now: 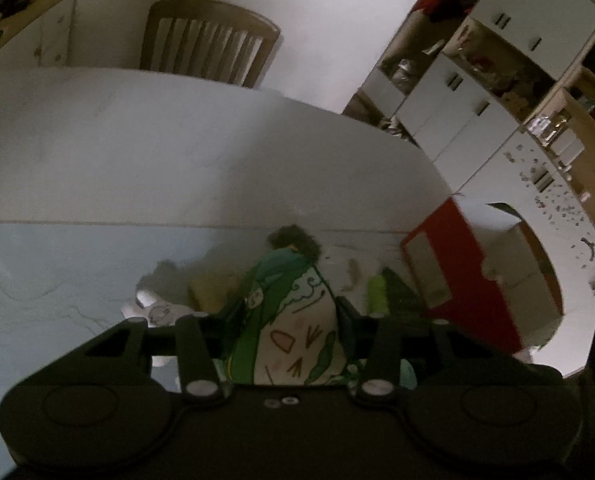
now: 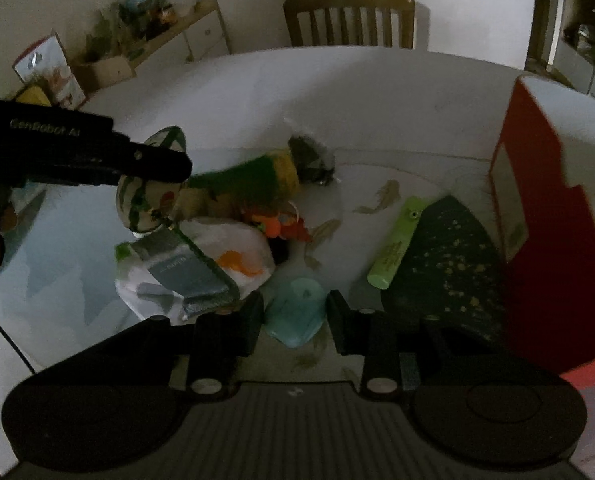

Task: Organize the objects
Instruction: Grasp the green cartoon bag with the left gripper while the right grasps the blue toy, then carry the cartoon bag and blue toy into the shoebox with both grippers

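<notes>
Left gripper [image 1: 287, 312] fingers pinching patterned pouch [image 1: 297, 332]; right gripper [image 2: 295, 312] fingers spread beside red box [image 2: 537, 208].

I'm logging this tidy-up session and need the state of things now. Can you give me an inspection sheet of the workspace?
Surface: pale table, dim light.
Job's things: green-patterned cloth pouch held above the pile; light green tube; dark speckled fan-shaped piece; teal soft item; white plastic bag; orange toy; red-and-white open box at the right.
Clutter: toys heaped mid-table.
Grippers: left gripper shut on the pouch; right gripper open over the teal item.
Cables: nothing seen.
Surroundings: wooden chair, white cabinets.
</notes>
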### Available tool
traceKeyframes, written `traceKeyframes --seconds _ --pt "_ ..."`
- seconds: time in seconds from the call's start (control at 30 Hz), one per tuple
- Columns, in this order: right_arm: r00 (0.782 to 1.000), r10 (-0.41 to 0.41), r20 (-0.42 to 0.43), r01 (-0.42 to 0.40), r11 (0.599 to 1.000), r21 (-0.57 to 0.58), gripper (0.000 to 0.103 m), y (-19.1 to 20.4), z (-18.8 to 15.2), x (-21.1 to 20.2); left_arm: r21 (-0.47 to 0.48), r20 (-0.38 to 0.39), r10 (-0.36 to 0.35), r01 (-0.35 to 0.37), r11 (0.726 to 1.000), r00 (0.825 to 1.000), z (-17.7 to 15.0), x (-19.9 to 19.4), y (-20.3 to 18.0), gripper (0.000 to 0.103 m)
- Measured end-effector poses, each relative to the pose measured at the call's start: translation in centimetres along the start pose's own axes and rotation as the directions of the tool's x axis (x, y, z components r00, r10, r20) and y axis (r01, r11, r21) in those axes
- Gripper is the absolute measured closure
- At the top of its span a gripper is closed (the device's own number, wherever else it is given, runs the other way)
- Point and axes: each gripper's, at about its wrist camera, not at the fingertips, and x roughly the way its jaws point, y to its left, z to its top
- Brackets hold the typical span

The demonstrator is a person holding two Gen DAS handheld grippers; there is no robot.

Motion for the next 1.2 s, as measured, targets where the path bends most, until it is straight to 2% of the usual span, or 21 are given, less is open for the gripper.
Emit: traceKeyframes --seconds 0.2,0.4,0.67,1.2 --pt "0.999 0.002 0.039 -0.002 1.0 0.011 0.069 -0.4 0.5 -3.9 0.003 0.003 -0.051 0.051 0.999 0.999 0.2 -2.1 -1.8 0.056" --pt "0.997 -0.022 0.069 0.022 1.0 0.007 0.069 -1.2 0.7 -7.8 0.082 -0.027 -0.053 0.055 0.995 0.998 0.0 -3.5 -5.5 0.056" --pt "0.989 -0.05 0.137 0.051 0.999 0.001 0.069 -3.8 0.9 -12.4 0.181 -0.019 -0.08 0.082 0.98 0.997 -0.1 -4.4 -10.9 0.056" --pt "0.971 -0.163 0.178 0.158 0.987 0.04 0.069 -14.7 1.2 -14.9 0.346 0.007 -0.087 0.079 0.935 0.996 1.9 -0.5 -23.0 0.056"
